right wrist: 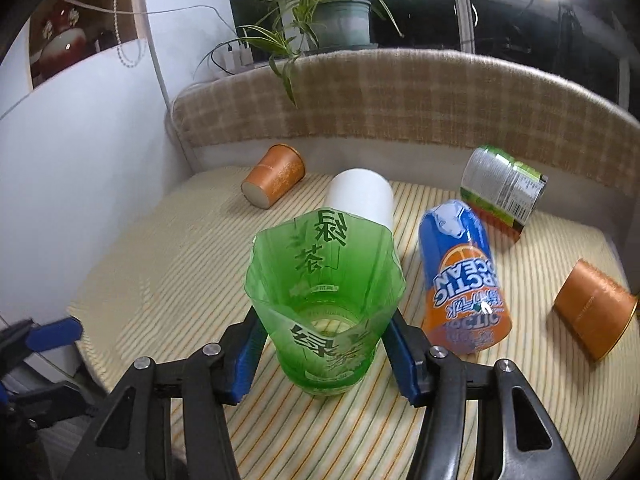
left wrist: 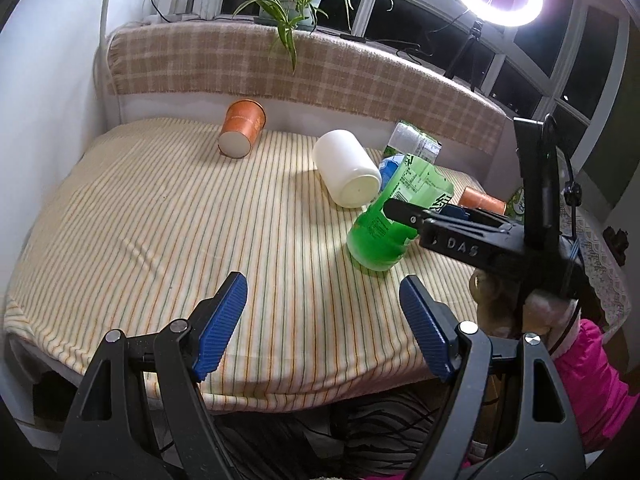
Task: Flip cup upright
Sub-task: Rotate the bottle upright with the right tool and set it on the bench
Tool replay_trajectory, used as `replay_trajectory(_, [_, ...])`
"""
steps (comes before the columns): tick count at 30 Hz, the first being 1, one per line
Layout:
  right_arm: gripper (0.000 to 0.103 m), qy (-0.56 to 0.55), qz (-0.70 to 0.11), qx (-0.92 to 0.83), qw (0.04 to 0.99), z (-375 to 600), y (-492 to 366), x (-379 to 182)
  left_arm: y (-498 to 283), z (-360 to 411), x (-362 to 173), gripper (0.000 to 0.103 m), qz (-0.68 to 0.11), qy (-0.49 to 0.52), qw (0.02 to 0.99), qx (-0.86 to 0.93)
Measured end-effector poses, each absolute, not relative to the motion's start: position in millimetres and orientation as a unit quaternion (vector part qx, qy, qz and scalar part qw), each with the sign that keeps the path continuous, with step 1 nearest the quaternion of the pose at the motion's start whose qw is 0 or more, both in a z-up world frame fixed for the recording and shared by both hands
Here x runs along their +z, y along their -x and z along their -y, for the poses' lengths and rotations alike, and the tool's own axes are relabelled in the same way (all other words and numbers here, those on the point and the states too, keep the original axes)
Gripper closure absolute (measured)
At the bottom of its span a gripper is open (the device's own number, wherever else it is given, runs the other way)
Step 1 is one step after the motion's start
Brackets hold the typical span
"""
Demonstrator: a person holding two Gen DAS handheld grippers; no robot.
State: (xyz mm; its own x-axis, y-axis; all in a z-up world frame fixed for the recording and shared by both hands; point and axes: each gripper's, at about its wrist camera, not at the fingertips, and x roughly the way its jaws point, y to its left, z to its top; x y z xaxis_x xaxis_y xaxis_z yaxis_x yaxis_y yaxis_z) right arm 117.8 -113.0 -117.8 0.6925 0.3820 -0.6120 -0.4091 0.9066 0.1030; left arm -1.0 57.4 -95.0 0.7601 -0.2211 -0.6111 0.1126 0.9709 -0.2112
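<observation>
Your right gripper (right wrist: 324,354) clamps the green cup (right wrist: 324,300), which stands mouth-up on the striped cloth (right wrist: 160,280), near centre, just before the white cup (right wrist: 360,196). Your left gripper (left wrist: 324,324) hangs wide, holding nothing.

Green cup (right wrist: 324,300): "绿茶". Blue-orange cup (right wrist: 464,276): "ARCTIC OCEAN", inverted. Right claw (left wrist: 400,210) body: "DAS".

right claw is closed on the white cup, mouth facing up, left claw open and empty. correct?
Not quite: the right claw is closed on the green transparent cup, not the white cup, which lies on its side behind it. The right wrist view shows this. The rest holds: mouth facing up, left claw open and empty.
</observation>
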Motion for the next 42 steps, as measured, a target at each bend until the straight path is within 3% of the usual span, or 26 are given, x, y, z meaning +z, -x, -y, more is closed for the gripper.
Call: replay_trajectory(42, [0.044,0.071,-0.293,0.198,0.933,98,-111,-124,1,-59,-94,0.022,-0.335,0.085,0.934,-0.086])
